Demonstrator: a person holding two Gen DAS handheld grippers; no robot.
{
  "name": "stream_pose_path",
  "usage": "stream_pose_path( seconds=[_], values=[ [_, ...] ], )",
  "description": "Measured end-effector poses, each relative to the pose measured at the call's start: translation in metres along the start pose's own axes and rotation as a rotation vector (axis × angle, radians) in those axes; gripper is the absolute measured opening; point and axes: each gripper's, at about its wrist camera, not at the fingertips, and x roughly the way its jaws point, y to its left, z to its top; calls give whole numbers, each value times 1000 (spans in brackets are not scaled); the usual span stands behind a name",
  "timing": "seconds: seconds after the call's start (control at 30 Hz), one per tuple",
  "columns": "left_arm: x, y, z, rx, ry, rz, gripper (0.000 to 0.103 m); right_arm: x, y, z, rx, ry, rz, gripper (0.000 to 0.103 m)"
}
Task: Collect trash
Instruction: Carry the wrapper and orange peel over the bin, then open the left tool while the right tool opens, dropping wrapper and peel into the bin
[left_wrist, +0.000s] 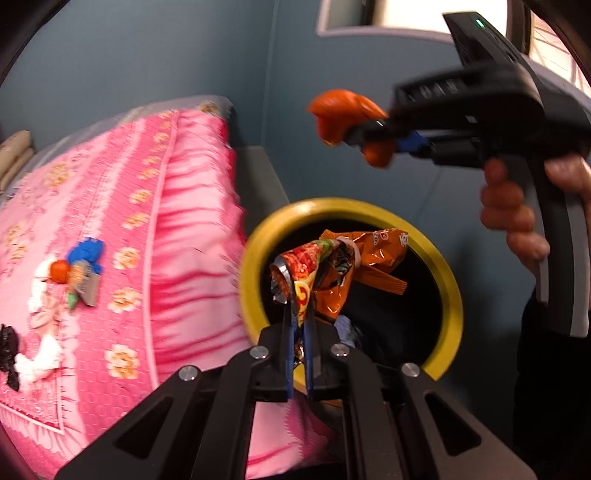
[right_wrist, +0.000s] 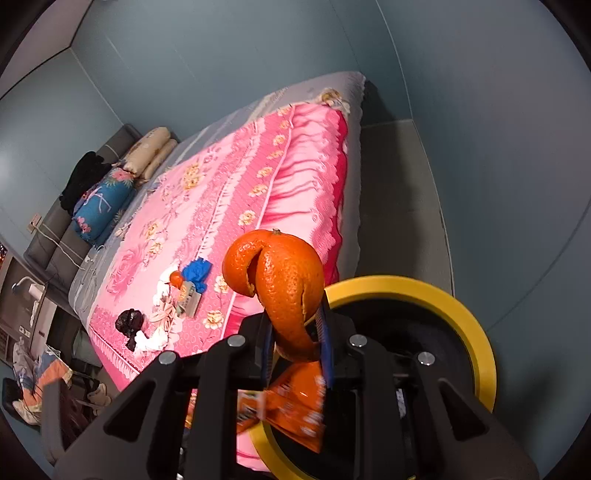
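My left gripper (left_wrist: 301, 317) is shut on a crumpled orange and red snack wrapper (left_wrist: 332, 269), which hangs over the mouth of the yellow-rimmed black bin (left_wrist: 258, 236). My right gripper (right_wrist: 297, 332) is shut on a curl of orange peel (right_wrist: 284, 280) above the near side of the bin rim (right_wrist: 461, 306). In the left wrist view the right gripper (left_wrist: 364, 138) with its peel (left_wrist: 338, 110) hovers above and behind the bin. More trash lies on the pink bedspread: a blue wad (right_wrist: 197, 271), a small orange piece (right_wrist: 176, 278), a grey packet (right_wrist: 190, 301), white tissues (right_wrist: 151, 341) and a black crumpled piece (right_wrist: 129, 321).
The bed (right_wrist: 229, 177) with pillows (right_wrist: 151, 147) and a blue bolster (right_wrist: 99, 206) fills the left side. The bin stands on the grey floor (right_wrist: 399, 192) between bed and blue-grey wall. A hand (left_wrist: 517, 218) grips the right gripper's handle. Clutter lies on the floor at lower left (right_wrist: 33, 384).
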Motion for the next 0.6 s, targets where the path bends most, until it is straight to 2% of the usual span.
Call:
stream_pose_path(
  seconds=[0.17,0.3,0.37,0.43,0.5,0.6],
  values=[
    [10,-8,-4,6,26,-71,4,4,-12,-11,38,33,-34,20],
    [6,-10,-6,8,13,-106,5,1,-19,-15,65,32,-49,25],
    [1,-8,-8,1,1,-119,13,0,-21,-14,79,28,-47,28],
    [-4,-6,-9,-12,-13,-113,33,-2,-24,-13,94,19,-45,29],
    [-6,-4,-9,-22,-18,-106,41,-4,-27,-12,101,13,-50,29],
    [-10,1,-9,-37,-29,-98,50,-12,-29,-10,116,-20,-42,43]
  ],
)
